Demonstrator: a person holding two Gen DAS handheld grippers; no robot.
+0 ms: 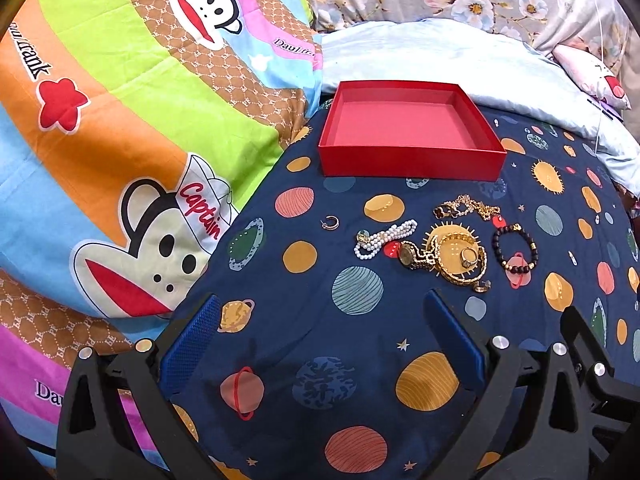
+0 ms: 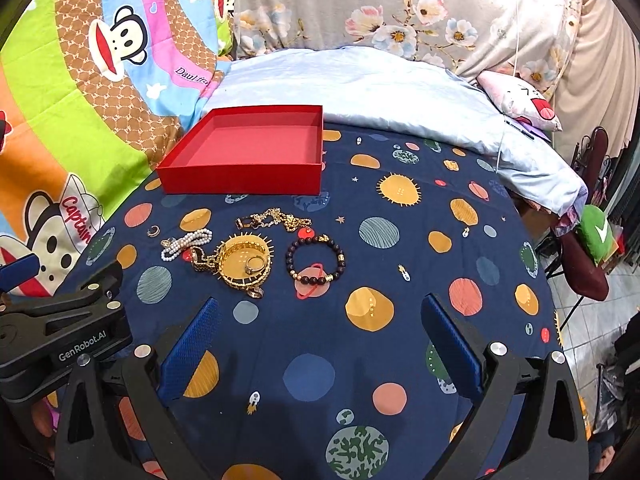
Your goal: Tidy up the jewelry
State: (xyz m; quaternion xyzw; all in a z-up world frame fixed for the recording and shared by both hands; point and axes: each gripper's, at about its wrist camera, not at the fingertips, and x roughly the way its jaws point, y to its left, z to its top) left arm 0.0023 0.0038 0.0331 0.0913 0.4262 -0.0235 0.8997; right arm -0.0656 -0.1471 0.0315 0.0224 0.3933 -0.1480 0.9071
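Red box [image 1: 412,160]: open and empty, toward the far edge of the planet-print sheet [image 1: 320,340], long axis left to right.
Pearl bracelet [image 1: 386,238]: nearer than the box, lies slanted, far end to the right.
Gold bangle [image 1: 460,258]: beside the pearls, flat, a ring inside it.
Dark bead bracelet [image 2: 315,258]: flat, right of the bangle.
Left gripper [image 1: 320,316]: jaws apart, holding nothing.
Right gripper [image 2: 318,318]: jaws apart, holding nothing.

Readable text, my two wrist views

My left gripper [image 2: 60,320] body reads "GenRobot.AI"; monkey blanket [image 1: 120,140] reads "Captain", partial "Daul fr…".
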